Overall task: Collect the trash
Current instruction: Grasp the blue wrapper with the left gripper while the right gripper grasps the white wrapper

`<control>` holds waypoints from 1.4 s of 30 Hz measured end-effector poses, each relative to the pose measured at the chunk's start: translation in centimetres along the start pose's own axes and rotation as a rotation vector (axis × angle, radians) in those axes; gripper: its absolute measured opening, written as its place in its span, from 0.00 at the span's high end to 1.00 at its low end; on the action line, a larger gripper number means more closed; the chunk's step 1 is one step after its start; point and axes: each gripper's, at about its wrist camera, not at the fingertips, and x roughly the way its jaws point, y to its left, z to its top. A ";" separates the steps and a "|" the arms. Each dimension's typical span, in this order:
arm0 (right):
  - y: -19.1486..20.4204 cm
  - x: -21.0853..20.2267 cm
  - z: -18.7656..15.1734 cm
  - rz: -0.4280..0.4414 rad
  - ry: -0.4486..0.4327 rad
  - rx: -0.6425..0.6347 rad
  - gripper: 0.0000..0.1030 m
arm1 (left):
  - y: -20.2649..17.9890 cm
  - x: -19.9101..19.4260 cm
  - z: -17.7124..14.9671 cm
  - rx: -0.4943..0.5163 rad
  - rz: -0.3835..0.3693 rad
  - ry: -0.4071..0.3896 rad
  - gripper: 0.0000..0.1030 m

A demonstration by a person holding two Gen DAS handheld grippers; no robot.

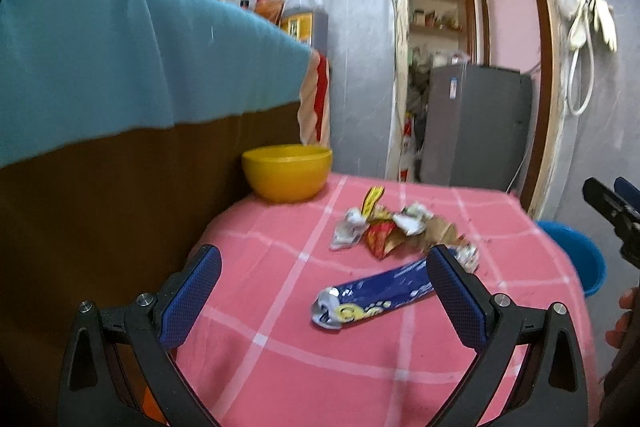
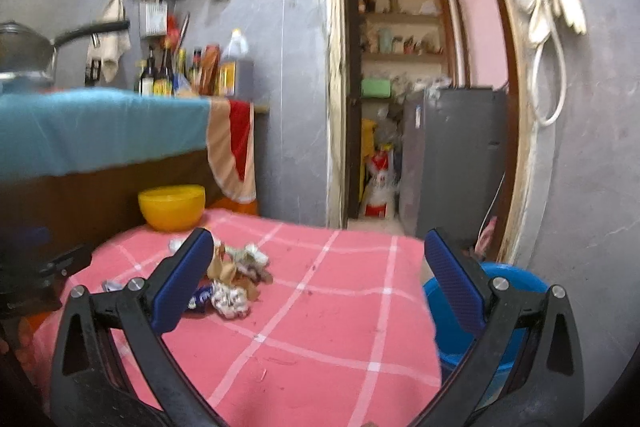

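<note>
A pile of crumpled wrappers (image 1: 396,231) lies on the pink checked tablecloth (image 1: 280,347), with a flattened blue wrapper (image 1: 372,297) just in front of it. My left gripper (image 1: 324,267) is open and empty, hovering over the table with the blue wrapper between and just beyond its fingers. My right gripper (image 2: 318,251) is open and empty above the table's right part; the wrapper pile (image 2: 236,275) sits by its left finger (image 2: 184,279). A blue bucket (image 2: 472,323) stands on the floor at the table's right edge and also shows in the left wrist view (image 1: 576,255).
A yellow bowl (image 1: 286,171) stands at the table's back left, also in the right wrist view (image 2: 172,207). A taller counter with a teal cloth (image 1: 120,59) borders the table on the left. A grey fridge (image 2: 452,163) stands in the doorway beyond.
</note>
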 end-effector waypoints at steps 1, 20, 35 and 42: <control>0.1 0.5 -0.3 0.004 0.024 0.000 0.00 | 0.0 0.4 -0.1 0.000 0.000 0.018 0.05; 3.0 8.3 -4.4 0.132 0.430 -0.098 0.01 | 1.0 6.0 -1.6 -0.080 -0.111 0.386 0.77; 6.0 12.4 -4.6 0.261 0.540 -0.199 0.27 | 0.8 6.3 -1.3 -0.077 -0.075 0.383 0.87; 6.3 13.3 -4.8 0.303 0.561 -0.191 0.55 | 0.7 6.1 -1.2 -0.075 -0.073 0.368 0.91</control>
